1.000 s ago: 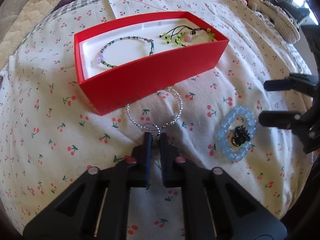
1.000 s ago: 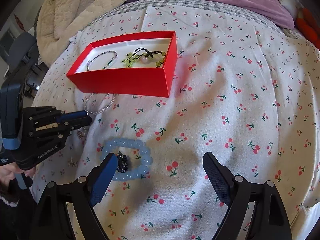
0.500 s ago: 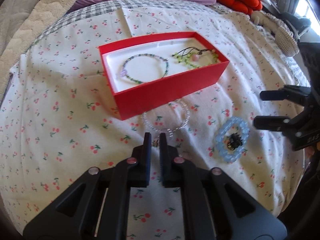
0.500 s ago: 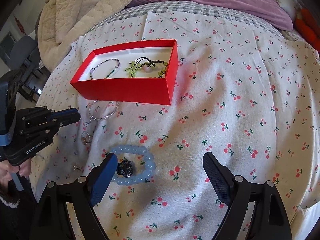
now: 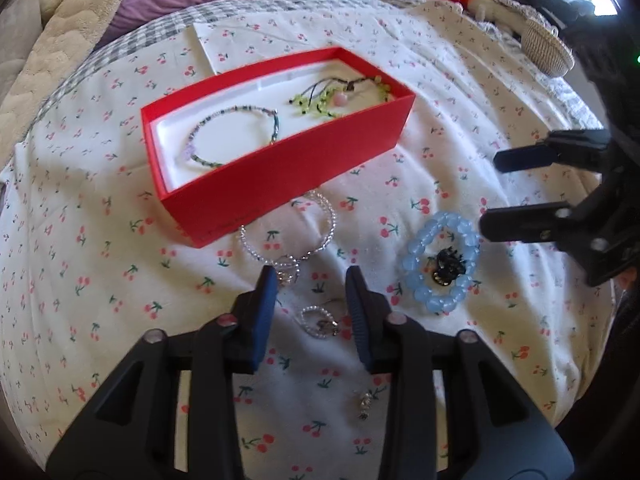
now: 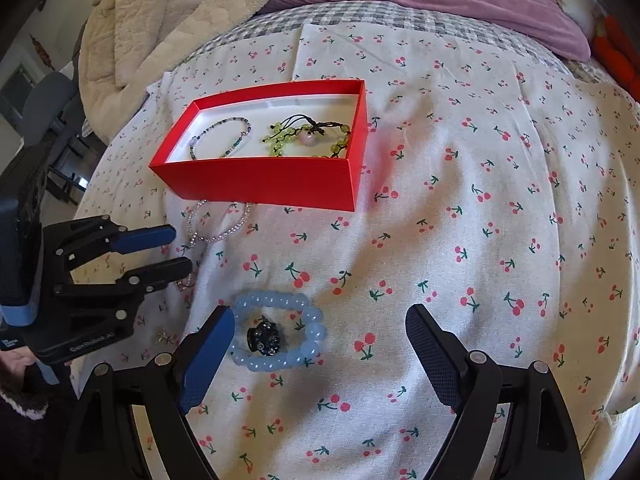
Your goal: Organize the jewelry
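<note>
Btwn left tongs (image 5: 310,280): small bead ring (image 5: 318,321), w/ clear bracelet (image 5: 289,232) ahead.

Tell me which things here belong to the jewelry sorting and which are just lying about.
Job: red box, the beaded bracelet and green cord bracelet already in it; outside it the clear bead bracelet, blue bead bracelet ringing a black piece, and a small ring.

Lying about: purple pillow, beige blanket, woven basket.

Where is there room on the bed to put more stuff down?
Bare cloth lies right of the red box and the blue bead bracelet. It is crowded left of that, around the clear bead bracelet and left gripper.
</note>
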`<state>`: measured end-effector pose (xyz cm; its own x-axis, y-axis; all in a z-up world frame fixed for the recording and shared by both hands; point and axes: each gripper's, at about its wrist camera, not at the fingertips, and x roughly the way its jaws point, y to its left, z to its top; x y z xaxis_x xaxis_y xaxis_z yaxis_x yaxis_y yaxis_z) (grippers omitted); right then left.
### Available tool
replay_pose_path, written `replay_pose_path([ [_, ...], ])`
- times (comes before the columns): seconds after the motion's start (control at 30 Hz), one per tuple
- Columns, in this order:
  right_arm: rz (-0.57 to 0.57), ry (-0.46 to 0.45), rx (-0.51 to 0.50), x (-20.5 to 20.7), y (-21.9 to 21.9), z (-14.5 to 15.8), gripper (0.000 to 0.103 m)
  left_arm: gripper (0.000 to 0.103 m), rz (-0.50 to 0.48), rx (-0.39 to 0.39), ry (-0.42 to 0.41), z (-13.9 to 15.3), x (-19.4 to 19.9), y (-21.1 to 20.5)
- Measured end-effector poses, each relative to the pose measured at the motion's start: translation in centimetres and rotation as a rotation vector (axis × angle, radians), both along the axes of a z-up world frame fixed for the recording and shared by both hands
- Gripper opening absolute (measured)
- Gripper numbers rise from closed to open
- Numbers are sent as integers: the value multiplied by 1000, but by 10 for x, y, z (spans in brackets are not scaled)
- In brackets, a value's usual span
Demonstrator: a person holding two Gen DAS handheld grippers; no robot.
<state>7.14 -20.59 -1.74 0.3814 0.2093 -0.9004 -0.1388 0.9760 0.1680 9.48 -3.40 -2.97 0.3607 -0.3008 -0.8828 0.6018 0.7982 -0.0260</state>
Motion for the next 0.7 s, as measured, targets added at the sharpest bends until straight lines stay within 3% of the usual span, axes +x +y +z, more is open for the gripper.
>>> replay_pose_path([
  [0.03,-1,-1,0,0,1,0,88,15,9,18,7,-4,3,-1],
  [0.17,-9,2,7,1,2,0,88,3,48,37,15,-12,10,-2],
  [0.33,-7,-7,6,1,2,2,88,1,59,-57,12,8,9,5],
  [0.7,-7,-14,12,1,2,5,88,0,187,-221,57,23,22,37],
])
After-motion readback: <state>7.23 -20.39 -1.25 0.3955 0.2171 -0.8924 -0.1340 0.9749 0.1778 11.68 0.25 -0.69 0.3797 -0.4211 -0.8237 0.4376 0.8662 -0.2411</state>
